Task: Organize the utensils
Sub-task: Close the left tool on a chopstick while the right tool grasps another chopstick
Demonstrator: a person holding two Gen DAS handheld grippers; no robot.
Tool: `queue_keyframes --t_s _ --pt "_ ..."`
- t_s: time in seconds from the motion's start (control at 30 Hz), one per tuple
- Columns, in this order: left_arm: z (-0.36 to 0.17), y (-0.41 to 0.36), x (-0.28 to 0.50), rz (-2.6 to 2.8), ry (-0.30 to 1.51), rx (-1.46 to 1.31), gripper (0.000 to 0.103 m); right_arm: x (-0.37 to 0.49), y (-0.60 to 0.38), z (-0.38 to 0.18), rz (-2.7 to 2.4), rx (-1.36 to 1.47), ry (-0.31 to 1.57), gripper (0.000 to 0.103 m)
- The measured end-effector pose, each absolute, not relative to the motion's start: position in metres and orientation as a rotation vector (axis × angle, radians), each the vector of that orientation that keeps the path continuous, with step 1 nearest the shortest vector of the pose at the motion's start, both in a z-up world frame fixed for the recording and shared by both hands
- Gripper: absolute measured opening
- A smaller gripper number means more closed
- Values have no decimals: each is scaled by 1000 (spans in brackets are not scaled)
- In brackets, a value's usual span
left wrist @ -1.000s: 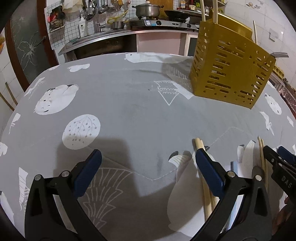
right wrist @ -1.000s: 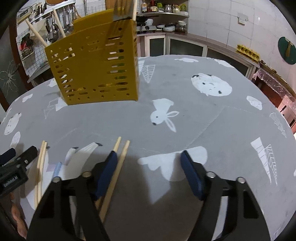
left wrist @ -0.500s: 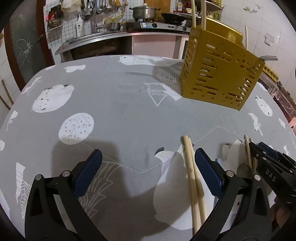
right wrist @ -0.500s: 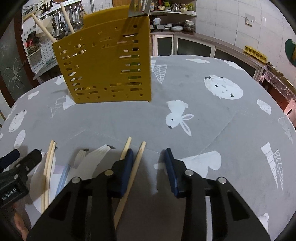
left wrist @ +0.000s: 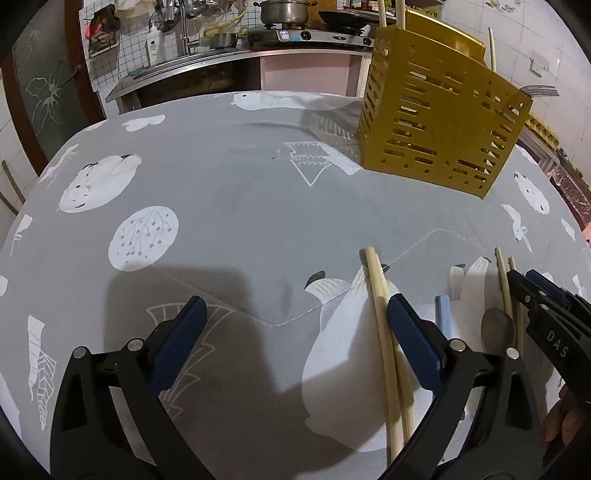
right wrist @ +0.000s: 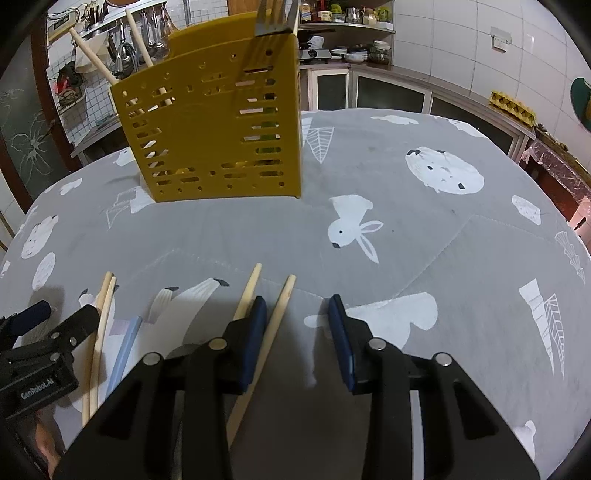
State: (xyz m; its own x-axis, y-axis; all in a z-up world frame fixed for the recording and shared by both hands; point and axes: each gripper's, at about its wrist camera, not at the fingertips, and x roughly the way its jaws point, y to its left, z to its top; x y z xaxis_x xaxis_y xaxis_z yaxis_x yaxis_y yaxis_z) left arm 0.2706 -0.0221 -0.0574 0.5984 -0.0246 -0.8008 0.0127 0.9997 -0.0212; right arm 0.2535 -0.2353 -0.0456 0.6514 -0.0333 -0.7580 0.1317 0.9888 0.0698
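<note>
Standing at 12 o'clock on the bench, which carries a grey printed cloth, is the yellow slotted caddy. Two wooden chopsticks lean out of its far-left compartment and a metal fork rises, tines up, from its right corner; further contents show only as slivers through the slots and cannot be identified.

Loose utensils lie at the near edge. Left pair of chopsticks: runs under the left gripper, lower ends cut off by its frame. Right pair of chopsticks: lower halves hidden beneath the right gripper. Between the pairs, a pale blue handle and the bowl of a metal spoon, both mostly covered; what the blue handle belongs to is unclear.

Left fingers: wide apart, holding nothing. The right-hand finger sits just beside the left pair, at their 3 o'clock; contact cannot be told.

Right fingers: have just been closing and now stand partly apart. One stick of the right pair lies between them, close against the left pad; the other stick lies outside that pad at 9 o'clock. The right pad is clear of the stick, so no clamp is made. Whether the tips touch the cloth cannot be told.
</note>
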Motion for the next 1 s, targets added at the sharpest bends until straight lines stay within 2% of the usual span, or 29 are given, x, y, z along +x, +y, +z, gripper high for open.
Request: queue_keyframes --t_s 0.37,0.43,0.47,0.53,0.57,0.63,0.7,0.73,1.0 --pt "-61 -30 278 -16 966 17 94 255 -233 -46 -102 110 862 36" --pt "-60 -35 282 -19 963 28 85 258 -232 -45 -110 108 867 35" --pt "-59 -38 284 -25 964 28 81 259 -232 -44 -109 110 868 30" --pt "-55 -42 286 -51 970 19 60 263 -231 -43 -107 114 874 21" --pt "-53 -45 288 -70 977 15 54 265 -231 -43 -108 118 876 16" --pt "-51 -46 288 -93 989 -3 35 265 -232 -43 -106 129 875 12" --pt "-50 -47 288 -119 1001 -16 24 264 -233 -42 -99 137 873 11" --pt "-49 -48 287 -129 1004 -14 19 264 -233 -42 -96 140 874 11" --pt "-53 -52 293 -147 991 21 15 264 -233 -42 -83 144 868 9"
